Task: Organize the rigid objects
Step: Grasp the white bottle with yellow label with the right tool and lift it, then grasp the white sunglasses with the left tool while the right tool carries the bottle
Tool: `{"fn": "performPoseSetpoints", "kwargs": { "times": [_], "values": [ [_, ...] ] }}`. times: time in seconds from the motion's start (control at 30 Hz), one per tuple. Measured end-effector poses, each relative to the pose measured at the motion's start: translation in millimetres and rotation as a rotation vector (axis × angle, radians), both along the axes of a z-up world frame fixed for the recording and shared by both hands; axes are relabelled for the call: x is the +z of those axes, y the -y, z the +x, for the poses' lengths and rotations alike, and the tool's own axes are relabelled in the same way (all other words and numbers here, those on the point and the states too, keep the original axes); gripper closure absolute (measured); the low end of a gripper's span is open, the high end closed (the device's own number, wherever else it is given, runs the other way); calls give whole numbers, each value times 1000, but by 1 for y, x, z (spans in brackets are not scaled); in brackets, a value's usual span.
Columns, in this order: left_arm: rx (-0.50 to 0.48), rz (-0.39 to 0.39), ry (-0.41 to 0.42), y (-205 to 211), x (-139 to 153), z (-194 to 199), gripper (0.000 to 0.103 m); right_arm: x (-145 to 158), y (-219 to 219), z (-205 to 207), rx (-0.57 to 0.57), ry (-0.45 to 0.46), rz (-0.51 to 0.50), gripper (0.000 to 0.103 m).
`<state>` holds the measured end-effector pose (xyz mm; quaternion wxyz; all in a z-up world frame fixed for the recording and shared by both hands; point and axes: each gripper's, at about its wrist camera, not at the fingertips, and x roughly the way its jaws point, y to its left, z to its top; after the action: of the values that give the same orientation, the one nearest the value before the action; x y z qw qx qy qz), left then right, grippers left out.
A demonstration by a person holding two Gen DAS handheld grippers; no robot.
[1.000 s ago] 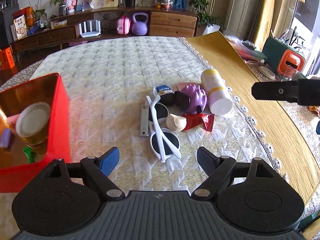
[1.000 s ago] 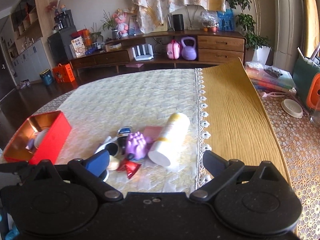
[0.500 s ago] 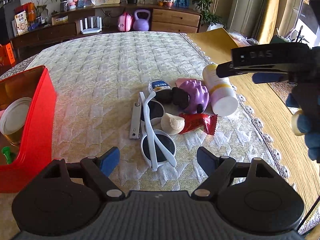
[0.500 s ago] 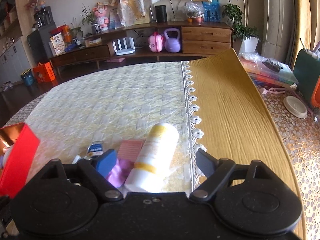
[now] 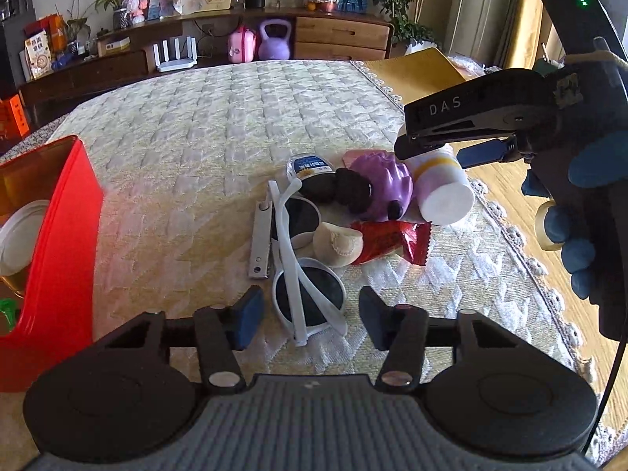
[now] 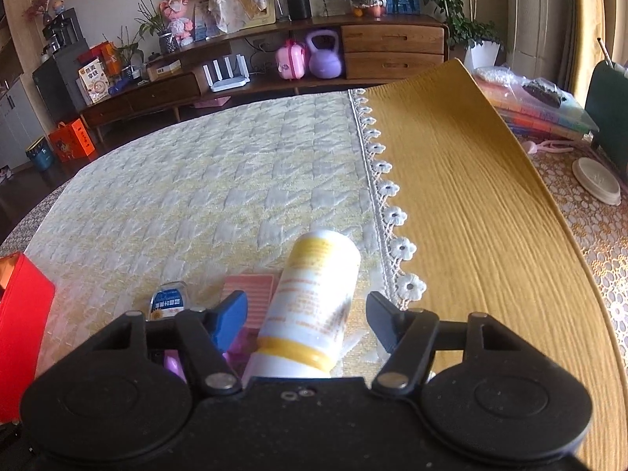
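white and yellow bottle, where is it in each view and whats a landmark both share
Left wrist: the white and yellow bottle lies on its side right of centre, at the right end of the pile, under the right tool, whose jaws are closing.
Right wrist: bottle at bottom centre, between that tool's fingers, not yet pressed.
Shared landmark: the purple kettlebell by the back cabinet.

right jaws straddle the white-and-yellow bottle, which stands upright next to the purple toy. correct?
Not quite: the white-and-yellow bottle lies on its side, as the right wrist view shows. It is between the closing jaws of the right gripper, beside the purple toy.
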<state>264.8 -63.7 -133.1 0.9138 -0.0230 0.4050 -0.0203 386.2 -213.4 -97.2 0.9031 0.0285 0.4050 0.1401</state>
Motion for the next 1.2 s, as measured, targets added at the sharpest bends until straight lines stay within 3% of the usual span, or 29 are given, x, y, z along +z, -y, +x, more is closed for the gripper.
{"fn": "performPoseSetpoints", "kwargs": {
  "times": [0.07, 0.2, 0.33, 0.7, 1.2],
  "values": [
    [-3, 21, 4, 1, 0, 0, 61, -1, -1, 1, 0, -4, 5, 37],
    [-14, 43, 10, 3, 0, -2, 62, -3, -4, 2, 8, -7, 4, 39],
    [-15, 43, 10, 3, 0, -2, 62, -4, -5, 2, 0, -9, -2, 54],
    [-7, 19, 8, -2, 7, -4, 63, 5, 4, -14, 7, 22, 16, 58],
    [10, -1, 78, -22, 43, -10, 63, 33, 25, -84, 65, 40, 94, 59]
  ]
}}
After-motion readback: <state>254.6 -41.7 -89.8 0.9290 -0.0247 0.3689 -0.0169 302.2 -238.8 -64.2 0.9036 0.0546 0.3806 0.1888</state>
